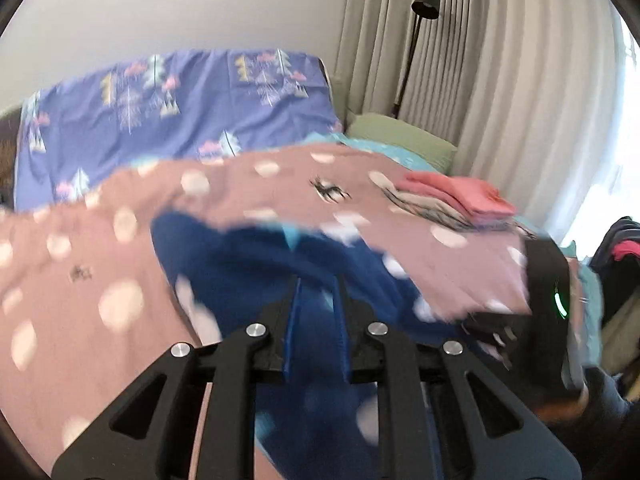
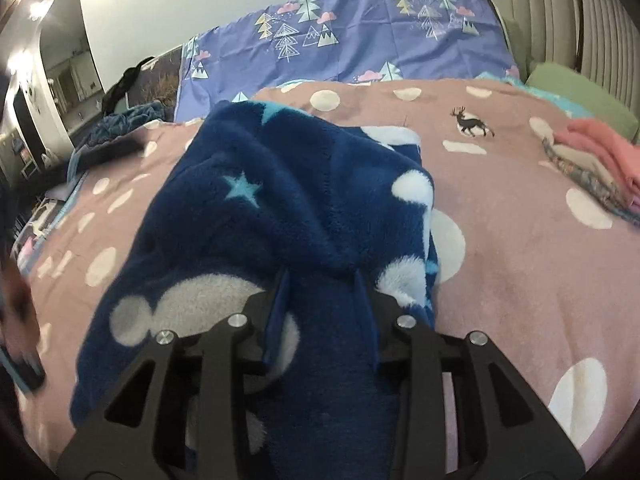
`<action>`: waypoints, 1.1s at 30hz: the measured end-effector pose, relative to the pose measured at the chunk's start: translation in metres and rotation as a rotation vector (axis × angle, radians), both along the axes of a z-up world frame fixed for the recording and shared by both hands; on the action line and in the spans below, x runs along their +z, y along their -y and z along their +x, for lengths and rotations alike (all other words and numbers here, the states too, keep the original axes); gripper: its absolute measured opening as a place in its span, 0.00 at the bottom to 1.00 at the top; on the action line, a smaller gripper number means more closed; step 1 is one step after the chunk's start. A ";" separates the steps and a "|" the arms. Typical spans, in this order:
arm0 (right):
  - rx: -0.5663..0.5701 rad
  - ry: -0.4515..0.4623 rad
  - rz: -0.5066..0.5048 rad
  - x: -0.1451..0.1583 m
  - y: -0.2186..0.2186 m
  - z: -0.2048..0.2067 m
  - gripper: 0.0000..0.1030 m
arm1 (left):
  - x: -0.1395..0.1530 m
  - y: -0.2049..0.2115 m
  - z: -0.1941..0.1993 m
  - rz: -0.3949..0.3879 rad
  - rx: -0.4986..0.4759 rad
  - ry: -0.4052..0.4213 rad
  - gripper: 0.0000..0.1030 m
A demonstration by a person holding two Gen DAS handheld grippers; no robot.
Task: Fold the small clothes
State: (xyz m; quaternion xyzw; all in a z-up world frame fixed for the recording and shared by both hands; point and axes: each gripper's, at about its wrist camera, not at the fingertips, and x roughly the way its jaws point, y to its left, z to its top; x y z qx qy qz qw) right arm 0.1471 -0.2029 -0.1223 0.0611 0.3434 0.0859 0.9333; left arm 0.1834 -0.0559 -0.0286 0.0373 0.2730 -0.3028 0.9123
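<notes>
A dark blue fleece garment point(image 2: 304, 200) with white dots and light blue stars lies bunched on the pink dotted blanket point(image 2: 520, 248). My right gripper point(image 2: 320, 276) is shut on a fold of it, the fabric filling the gap between the fingers. In the blurred left wrist view the same blue garment point(image 1: 256, 264) sits under my left gripper point(image 1: 316, 284), which is shut on its cloth. The other gripper's black body point(image 1: 548, 292) with a green light shows at the right of that view.
A stack of folded clothes, pink on top point(image 1: 460, 196), lies at the blanket's right side point(image 2: 600, 156). A purple tree-print sheet point(image 2: 360, 40) covers the bed's far end. A green pillow point(image 1: 400, 136), curtains and a black floor lamp point(image 1: 424, 4) stand behind.
</notes>
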 end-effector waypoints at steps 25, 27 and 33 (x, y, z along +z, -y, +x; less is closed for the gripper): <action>-0.024 0.093 0.034 -0.012 0.004 -0.008 0.33 | -0.094 -0.003 0.154 0.175 0.207 -0.178 0.41; -0.027 0.089 0.046 -0.013 0.007 -0.007 0.33 | -0.097 -0.008 0.164 0.077 0.243 -0.263 0.41; -0.009 0.095 0.045 -0.013 0.008 -0.011 0.34 | -0.067 -0.010 0.141 0.146 0.247 -0.211 0.41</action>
